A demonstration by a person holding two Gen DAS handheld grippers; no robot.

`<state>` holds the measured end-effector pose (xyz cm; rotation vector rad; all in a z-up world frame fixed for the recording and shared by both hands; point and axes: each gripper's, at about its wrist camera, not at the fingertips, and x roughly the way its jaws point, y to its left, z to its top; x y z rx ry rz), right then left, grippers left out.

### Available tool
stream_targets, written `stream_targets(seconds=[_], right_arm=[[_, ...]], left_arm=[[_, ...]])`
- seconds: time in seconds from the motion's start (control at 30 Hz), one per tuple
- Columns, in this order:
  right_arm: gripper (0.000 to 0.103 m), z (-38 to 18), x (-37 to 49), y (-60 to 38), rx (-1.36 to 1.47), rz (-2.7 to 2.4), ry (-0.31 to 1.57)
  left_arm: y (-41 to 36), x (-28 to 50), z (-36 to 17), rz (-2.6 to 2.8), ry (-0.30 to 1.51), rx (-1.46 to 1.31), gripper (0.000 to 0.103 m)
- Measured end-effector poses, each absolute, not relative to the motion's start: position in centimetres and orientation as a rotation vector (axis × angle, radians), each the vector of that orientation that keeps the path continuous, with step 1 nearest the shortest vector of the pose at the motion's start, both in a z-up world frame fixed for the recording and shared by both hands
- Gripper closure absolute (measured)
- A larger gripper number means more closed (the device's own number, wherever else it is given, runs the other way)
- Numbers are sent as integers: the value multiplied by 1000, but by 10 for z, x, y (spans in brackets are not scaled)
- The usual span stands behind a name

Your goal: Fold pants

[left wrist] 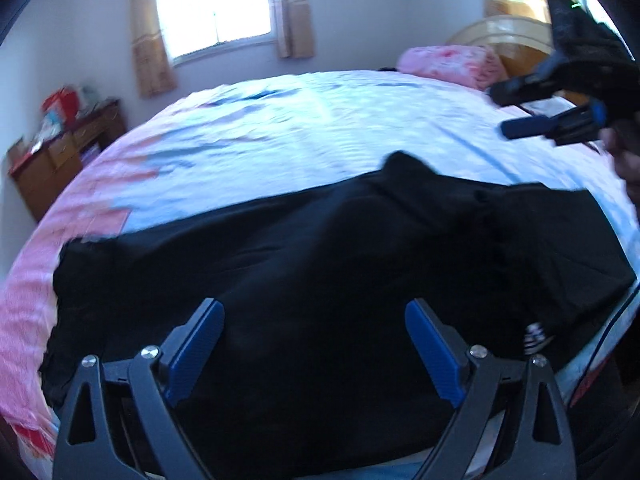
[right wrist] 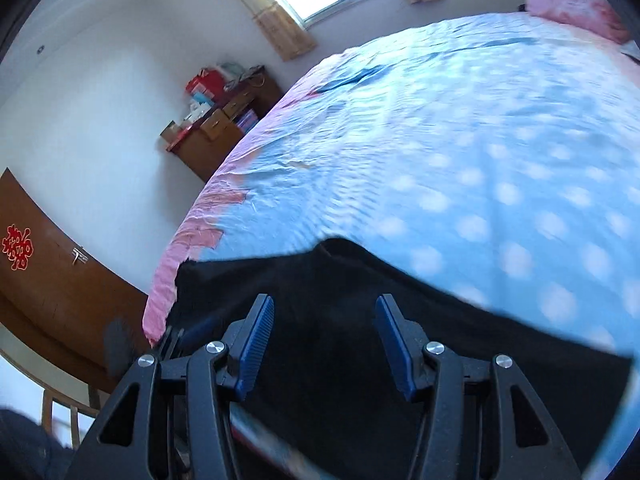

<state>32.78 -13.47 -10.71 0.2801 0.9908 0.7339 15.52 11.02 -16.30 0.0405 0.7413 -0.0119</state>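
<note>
- Black fabric: pants [left wrist: 320,248] lie across lower frame on the bed [left wrist: 304,128], bunched mid-top, no neat fold seen.
- Left gripper [left wrist: 314,344] spread wide, empty, over pants.
- Right gripper [right wrist: 324,340] half spread, holding nothing.
- Judgement: early stage; folds remain.
- Far: pink pillow [left wrist: 448,64], window [left wrist: 216,4].

pants [left wrist: 304,264]: matt black cloth, soft, no sheen. bedsheet [left wrist: 304,132]: thin rumpled cloth, light blue with pink border. left gripper [left wrist: 314,344]: matt black plastic frame, ribbed blue pads [left wrist: 196,354], shiny metal screws. right gripper [right wrist: 324,342] same build. dresser [right wrist: 216,136]: brown wood. curtains [left wrist: 150,40]: cloth.
</note>
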Motion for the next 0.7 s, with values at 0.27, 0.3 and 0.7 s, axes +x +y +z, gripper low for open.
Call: stream_targets(seconds=[0.27, 0.3, 0.7], right_arm=[[52, -164, 398, -64, 357, 774, 1240], [64, -170, 399, -61, 368, 786, 1259], [100, -196, 408, -69, 340, 679, 1205]], left_arm=[[133, 168, -186, 13, 791, 20, 0], [132, 169, -187, 13, 791, 28, 0], [130, 168, -188, 1, 752, 38, 0]])
